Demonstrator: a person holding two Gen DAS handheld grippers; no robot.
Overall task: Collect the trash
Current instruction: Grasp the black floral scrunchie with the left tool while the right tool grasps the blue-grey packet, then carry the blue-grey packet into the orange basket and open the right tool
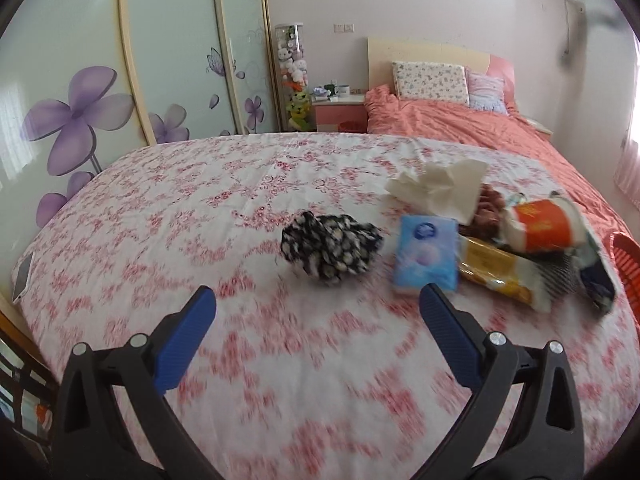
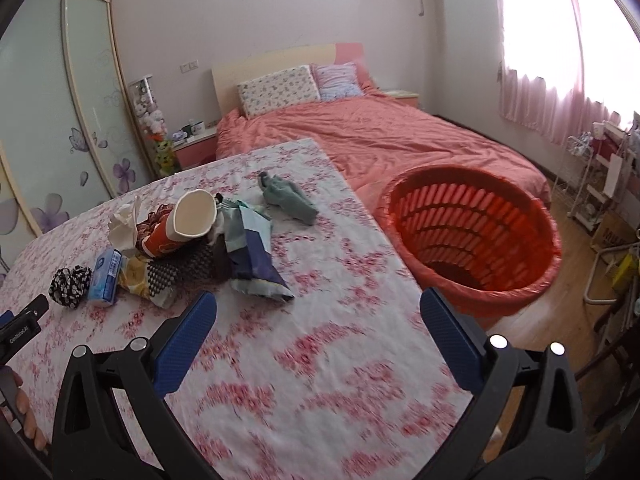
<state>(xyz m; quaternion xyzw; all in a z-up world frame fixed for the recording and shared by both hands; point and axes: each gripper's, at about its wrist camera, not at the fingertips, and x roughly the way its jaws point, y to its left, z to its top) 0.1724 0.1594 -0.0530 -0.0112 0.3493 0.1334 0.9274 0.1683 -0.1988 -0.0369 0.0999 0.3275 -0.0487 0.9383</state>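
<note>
A pile of trash lies on the table with the pink floral cloth (image 1: 240,208): a black-and-white scrunchie (image 1: 330,250), a blue tissue pack (image 1: 426,256), a yellow wrapper (image 1: 496,276), crumpled white tissue (image 1: 440,186), an orange paper cup (image 1: 540,222) and a blue-white bag (image 2: 252,256). A teal cloth (image 2: 288,198) lies apart behind it. My left gripper (image 1: 318,300) is open, just in front of the scrunchie and tissue pack. My right gripper (image 2: 318,306) is open above the table's right side. The red basket (image 2: 476,236) stands to the table's right.
A bed with a coral cover (image 2: 380,136) stands behind the table. A wardrobe with purple flowers (image 1: 80,120) is to the left. A nightstand (image 1: 340,114) and a shelf rack (image 2: 600,172) stand by the walls. A phone (image 1: 22,276) lies at the table's left edge.
</note>
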